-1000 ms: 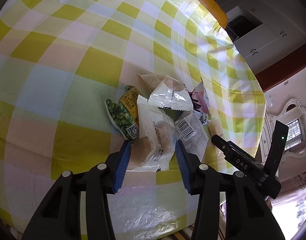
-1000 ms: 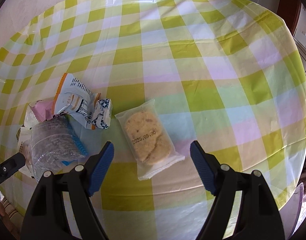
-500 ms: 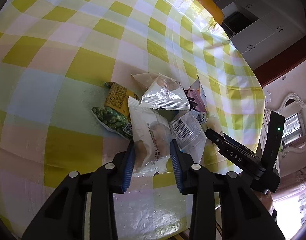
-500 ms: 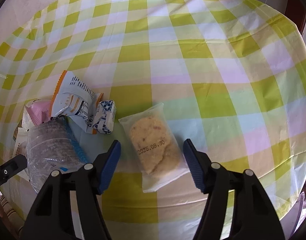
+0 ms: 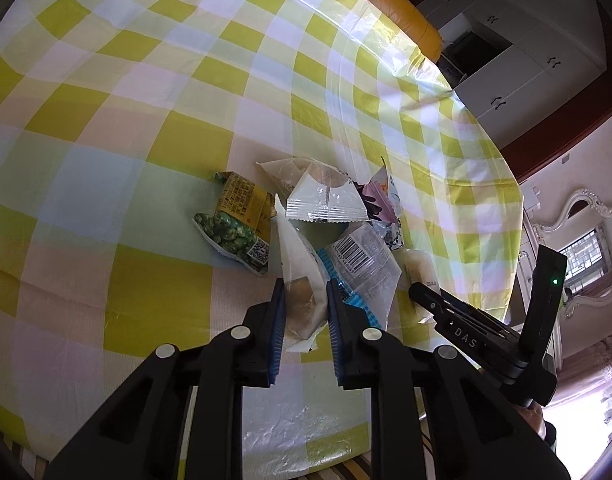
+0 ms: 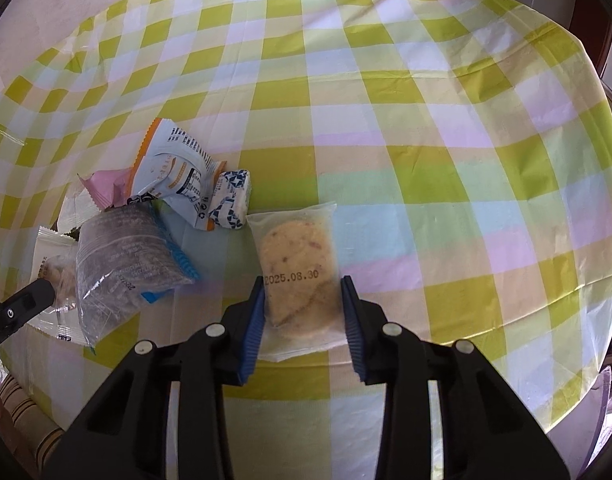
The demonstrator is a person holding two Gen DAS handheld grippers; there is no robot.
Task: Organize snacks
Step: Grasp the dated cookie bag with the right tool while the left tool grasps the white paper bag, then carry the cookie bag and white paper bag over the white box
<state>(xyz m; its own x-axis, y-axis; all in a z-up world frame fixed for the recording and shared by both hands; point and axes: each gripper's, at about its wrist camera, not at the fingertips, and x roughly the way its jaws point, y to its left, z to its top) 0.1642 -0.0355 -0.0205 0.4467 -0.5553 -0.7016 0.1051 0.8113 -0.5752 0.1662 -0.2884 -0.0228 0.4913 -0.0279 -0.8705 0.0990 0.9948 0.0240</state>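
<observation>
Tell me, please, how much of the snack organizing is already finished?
Nothing looks sorted yet. The left tool is shut on a white bread packet from the pile. The right tool has just been closing around the clear cookie packet lying apart. The green pea bag and other wrappers remain heaped.

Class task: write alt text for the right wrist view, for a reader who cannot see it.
The right gripper has its blue fingers against a clear cookie packet on a yellow checked tablecloth. Other snack packets lie heaped to the left.
</observation>
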